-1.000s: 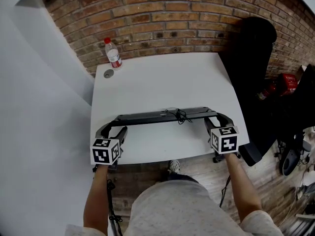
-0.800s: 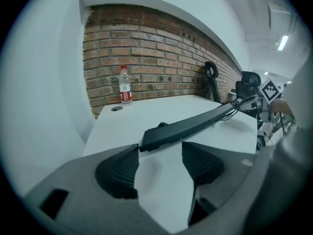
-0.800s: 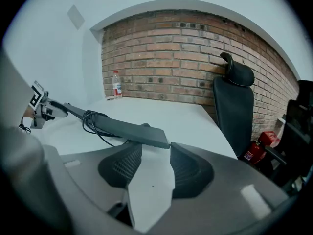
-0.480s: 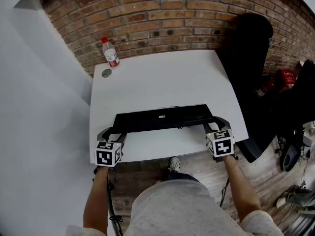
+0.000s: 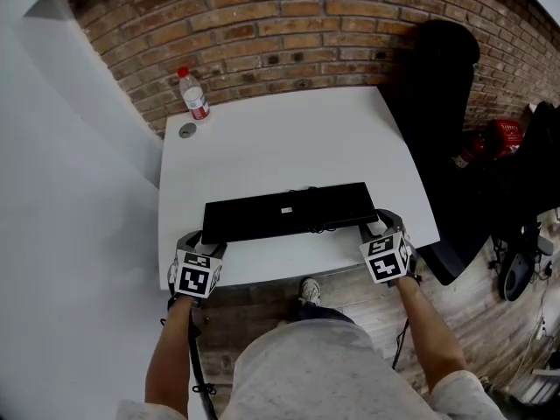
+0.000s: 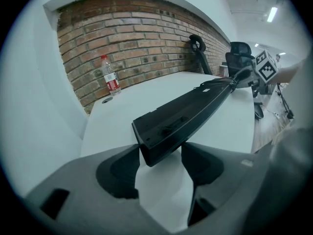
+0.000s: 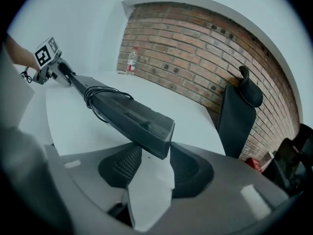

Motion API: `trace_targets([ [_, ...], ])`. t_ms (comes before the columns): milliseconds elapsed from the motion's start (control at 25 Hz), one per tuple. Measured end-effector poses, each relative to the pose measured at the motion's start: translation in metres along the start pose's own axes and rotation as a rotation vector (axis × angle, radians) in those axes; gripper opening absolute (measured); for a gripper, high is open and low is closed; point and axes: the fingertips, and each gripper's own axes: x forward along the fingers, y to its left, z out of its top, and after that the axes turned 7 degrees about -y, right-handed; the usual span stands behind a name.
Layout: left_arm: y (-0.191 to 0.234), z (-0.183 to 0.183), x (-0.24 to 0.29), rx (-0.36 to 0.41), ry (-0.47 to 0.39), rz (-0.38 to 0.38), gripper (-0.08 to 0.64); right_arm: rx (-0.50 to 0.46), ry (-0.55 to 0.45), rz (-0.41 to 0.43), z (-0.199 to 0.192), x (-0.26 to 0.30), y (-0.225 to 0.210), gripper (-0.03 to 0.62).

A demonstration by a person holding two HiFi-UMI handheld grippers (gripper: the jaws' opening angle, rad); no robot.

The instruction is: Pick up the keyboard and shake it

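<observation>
the keyboard (image 5: 289, 210) is held by its two short ends over the front part of the white desk (image 5: 280, 138). its long side runs along the desk's front edge, about midway between the left and right edges. a flat black face is turned up, with a small pale label (image 5: 285, 209) at its middle. a thin black cable (image 7: 98, 95) is looped against its front long side.

the left claw (image 6: 160, 154) is clamped on the keyboard's left end. in the left gripper view both dark pads press on that end, which sits tilted between them, and bare desk shows beneath it. the right claw (image 7: 154, 159) grips the right end the same way. its jaws have just been closing a little, and the keyboard's end is pinched between its ribbed pads. each claw reaches in from over the front edge, with a forearm behind it. whether the middle of the keyboard touches the desk i cannot tell.

at the desk's far left corner a clear bottle (image 5: 193, 94) with a red cap and red label stands upright. a small grey disc (image 5: 187, 130) lies flat just beside it, nearer the front. both are well apart from the keyboard. a brick wall (image 5: 289, 24) runs behind the desk's far edge. a black chair (image 5: 437, 94) stands against the desk's right edge near the far right corner. a shoe (image 5: 308, 294) shows on the wooden floor (image 5: 350, 291) below the front edge.
</observation>
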Motion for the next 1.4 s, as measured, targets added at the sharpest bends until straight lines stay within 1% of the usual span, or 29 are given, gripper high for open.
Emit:
trace_targets([
  [160,-0.002,-0.006,0.007,0.042,0.003,-0.024,0.273,-0.067,0.024,-0.001,-0.006,0.001,0.002,0.189],
  [360,-0.008,-0.011,-0.001,0.037,0.046,-0.042,0.275,-0.141,0.090,0.000,-0.013,0.001,0.003,0.189],
  [400,-0.009,-0.012,-0.003,0.033,0.053,-0.047,0.274,-0.147,0.108,0.001,-0.017,0.000,0.003,0.189],
  [480,-0.014,-0.014,-0.008,0.033,0.054,-0.059,0.265,-0.141,0.135,0.005,-0.024,-0.005,0.002,0.221],
  [520,-0.017,-0.015,-0.011,0.033,0.050,-0.064,0.264,-0.134,0.144,0.001,-0.027,-0.009,0.002,0.222],
  [640,-0.025,-0.019,-0.021,0.023,0.029,-0.070,0.264,-0.121,0.159,-0.020,-0.033,-0.024,0.006,0.199],
  [720,-0.032,-0.020,-0.029,0.001,0.005,-0.074,0.265,-0.095,0.170,-0.029,-0.040,-0.035,0.013,0.196],
  [840,-0.047,-0.016,-0.042,-0.046,-0.051,-0.086,0.259,-0.031,0.168,-0.025,-0.048,-0.052,0.028,0.186],
  [1000,-0.072,-0.004,-0.059,-0.148,-0.129,-0.101,0.219,0.060,0.128,0.005,-0.047,-0.069,0.055,0.151],
  [1200,-0.105,0.025,-0.076,-0.251,-0.234,-0.110,0.152,0.164,0.021,0.051,-0.024,-0.084,0.079,0.105],
  [1280,-0.119,0.037,-0.082,-0.281,-0.269,-0.110,0.118,0.211,-0.033,0.065,-0.009,-0.094,0.082,0.082],
  [1400,-0.140,0.056,-0.089,-0.311,-0.314,-0.100,0.063,0.273,-0.120,0.088,0.014,-0.111,0.081,0.030],
])
